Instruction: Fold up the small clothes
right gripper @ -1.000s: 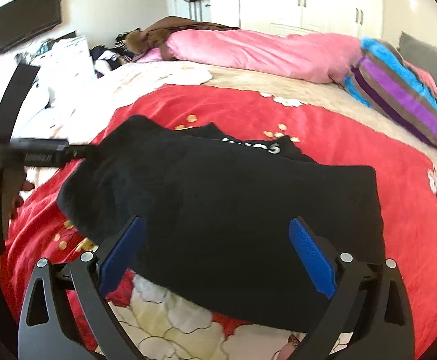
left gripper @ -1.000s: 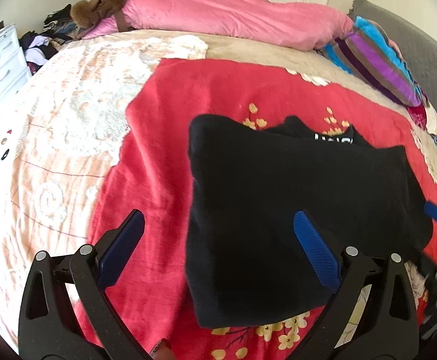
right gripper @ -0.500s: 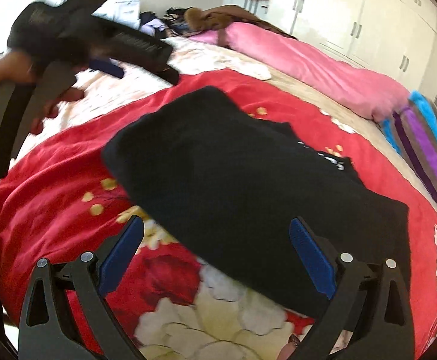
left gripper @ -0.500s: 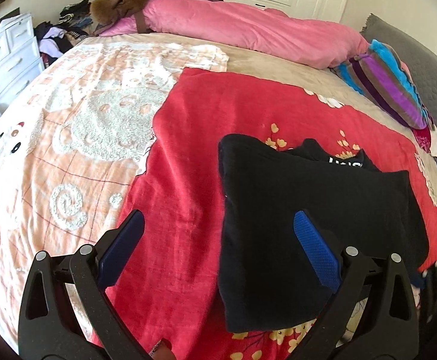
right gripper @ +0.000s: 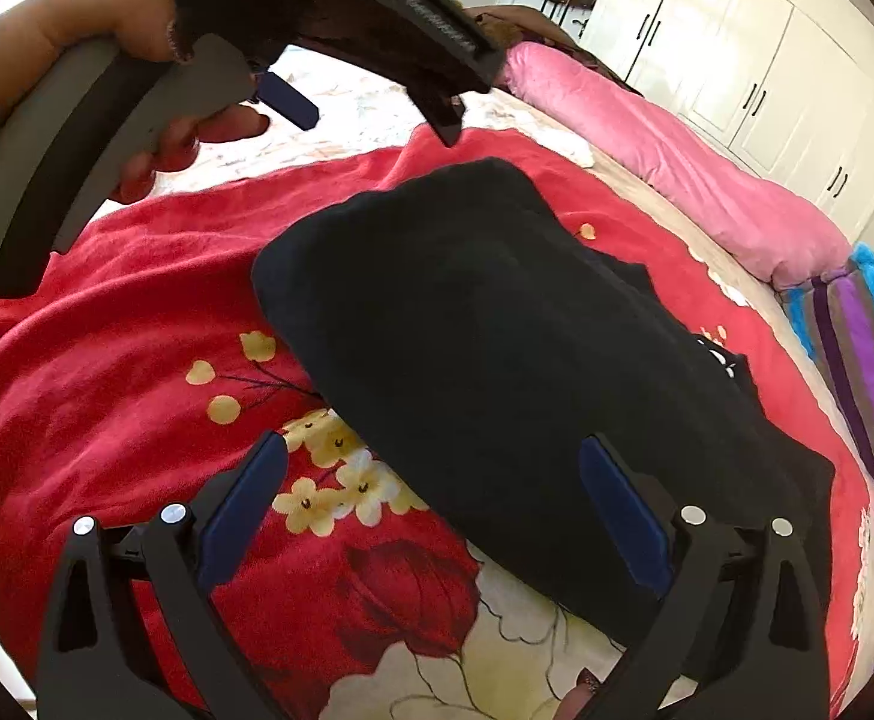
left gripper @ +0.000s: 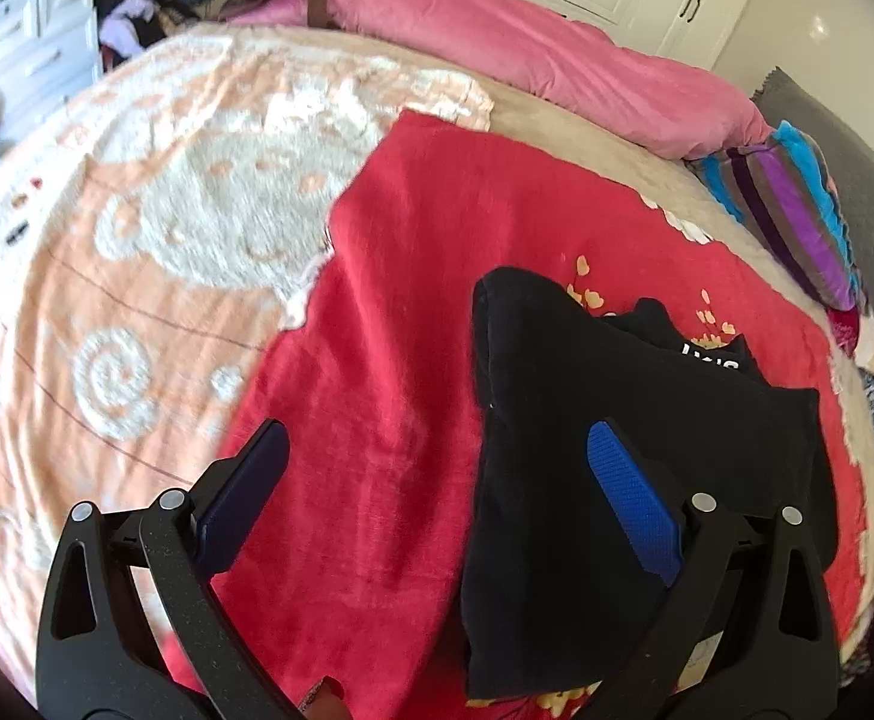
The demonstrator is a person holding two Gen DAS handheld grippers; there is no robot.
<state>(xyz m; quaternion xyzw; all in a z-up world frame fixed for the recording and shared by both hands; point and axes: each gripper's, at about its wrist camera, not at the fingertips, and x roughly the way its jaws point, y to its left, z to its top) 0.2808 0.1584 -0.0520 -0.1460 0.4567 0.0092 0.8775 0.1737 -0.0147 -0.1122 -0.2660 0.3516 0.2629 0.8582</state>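
A black garment (left gripper: 586,480) is seen lying folded on the red floral blanket (left gripper: 377,420) of the bed — a flat, roughly rectangular stack. A lower layer with white lettering (left gripper: 709,357) is left showing at its far edge.

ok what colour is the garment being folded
Black, with a bit of white lettering near its far edge. The garment shows best in the right wrist view, lying on the red floral blanket.
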